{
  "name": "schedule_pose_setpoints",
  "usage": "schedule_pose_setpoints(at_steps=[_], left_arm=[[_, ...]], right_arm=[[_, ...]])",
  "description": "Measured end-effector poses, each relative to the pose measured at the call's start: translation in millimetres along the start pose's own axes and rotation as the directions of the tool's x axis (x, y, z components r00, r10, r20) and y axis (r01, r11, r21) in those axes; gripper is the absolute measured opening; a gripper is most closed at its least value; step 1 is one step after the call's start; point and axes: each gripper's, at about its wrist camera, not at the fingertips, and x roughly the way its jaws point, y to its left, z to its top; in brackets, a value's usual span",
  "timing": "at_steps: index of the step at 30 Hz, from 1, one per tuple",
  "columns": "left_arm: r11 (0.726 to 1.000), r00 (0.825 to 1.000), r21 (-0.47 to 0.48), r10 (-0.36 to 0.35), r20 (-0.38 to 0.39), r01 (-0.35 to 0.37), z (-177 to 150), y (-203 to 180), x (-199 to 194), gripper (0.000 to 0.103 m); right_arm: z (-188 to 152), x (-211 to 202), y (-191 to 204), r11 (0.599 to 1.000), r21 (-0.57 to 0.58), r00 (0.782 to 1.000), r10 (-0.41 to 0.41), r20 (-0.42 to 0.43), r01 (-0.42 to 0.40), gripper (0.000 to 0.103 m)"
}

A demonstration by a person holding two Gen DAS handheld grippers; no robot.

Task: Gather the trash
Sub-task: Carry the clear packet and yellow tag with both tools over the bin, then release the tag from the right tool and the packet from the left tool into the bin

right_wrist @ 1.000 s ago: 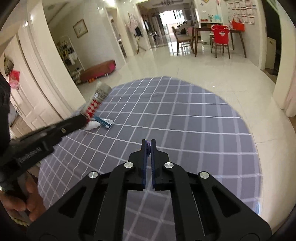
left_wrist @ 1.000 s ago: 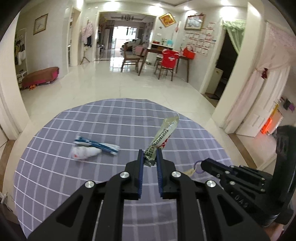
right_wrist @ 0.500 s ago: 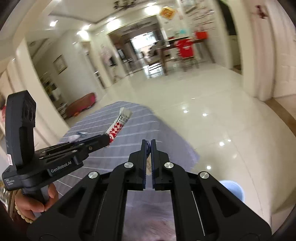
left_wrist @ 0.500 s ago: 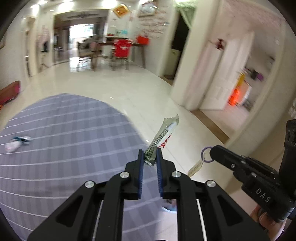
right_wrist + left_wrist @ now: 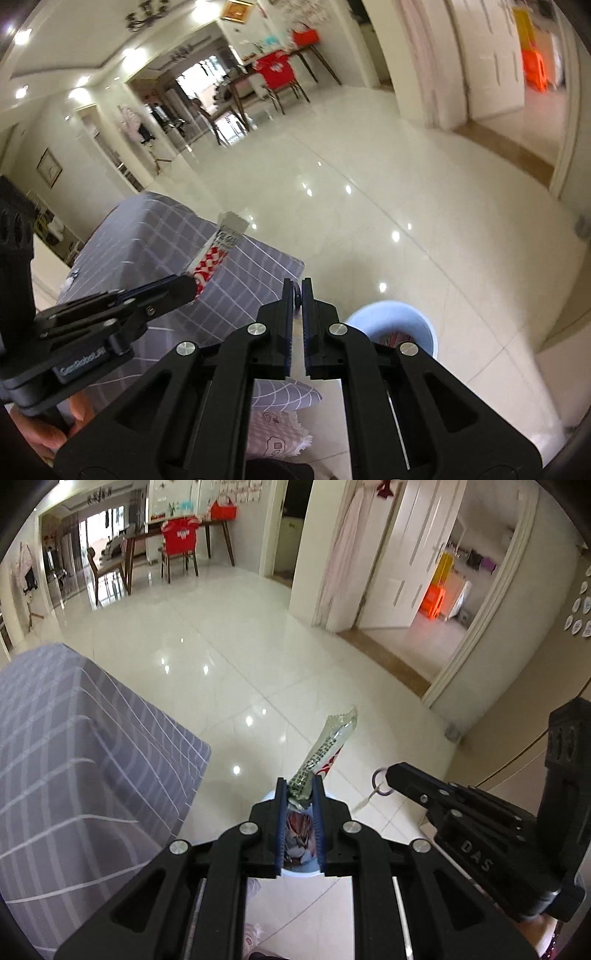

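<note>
Left gripper (image 5: 300,789): jaws nearly closed, clamped on the lower end of a snack wrapper (image 5: 325,749); the silver-and-red wrapper is seen projecting up and forward beyond the fingertips. Its printed text is too small to be read.

Right gripper (image 5: 296,291): jaws closed to a narrow slit on a small purple ring (image 5: 381,781); in the right wrist view only a dark sliver of the ring is made out between the pads. A pale tag hanging from the ring is seen in the left wrist view; its nature cannot be told.

Trash bin (image 5: 413,325): pale blue, on the glossy tiled floor (image 5: 388,206), just beside the draped corner of the table. It is largely hidden behind both grippers; in the left wrist view only a strip of rim and some colourful contents are glimpsed between the fingers, directly below the wrapper.

Table (image 5: 155,236): covered with a grey checked cloth, cut off at the frame edge, beside the bin. A small white scrap near its far edge cannot be identified.

Hand (image 5: 48,432): partly shown on the left gripper's handle.
</note>
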Motion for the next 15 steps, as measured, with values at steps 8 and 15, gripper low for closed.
schedule_pose_setpoints(at_steps=[8,15], left_arm=[[1.000,0.997,0.025,0.007,-0.074,-0.005,-10,-7,40,0.013],[0.999,0.994,0.039,-0.004,-0.107,0.008,-15,-12,55,0.013]], right_arm=[[-21,13,-25,0.998,0.052,0.999,-0.043,-0.031,0.045,0.049],[-25,3,-24,0.996,0.070,0.998,-0.059,0.001,0.059,0.051]])
